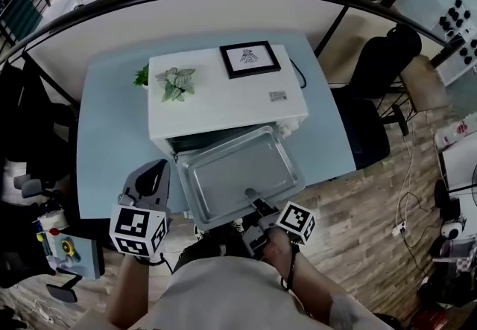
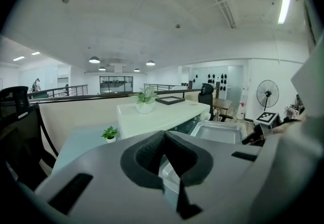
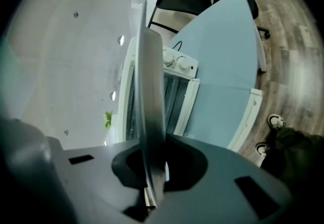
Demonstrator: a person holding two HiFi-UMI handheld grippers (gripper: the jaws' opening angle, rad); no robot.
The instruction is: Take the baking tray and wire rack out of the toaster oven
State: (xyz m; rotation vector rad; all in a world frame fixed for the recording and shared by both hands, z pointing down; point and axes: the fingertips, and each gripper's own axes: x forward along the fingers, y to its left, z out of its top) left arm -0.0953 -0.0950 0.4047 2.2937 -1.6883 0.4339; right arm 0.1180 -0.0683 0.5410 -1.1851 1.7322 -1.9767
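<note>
From the head view, the baking tray covers the mouth of the toaster oven, so I cannot tell whether the wire rack sits inside. The underside of my right tongs is lost beneath the tray's near rim. In the right gripper view the tray stands edge-on, runs off the top edge and hides a strip of the oven. The drawing in the picture frame near the back right corner of the oven's top is too small to make out.

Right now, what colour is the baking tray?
The baking tray is silver-grey; the head view shows it best.
</note>
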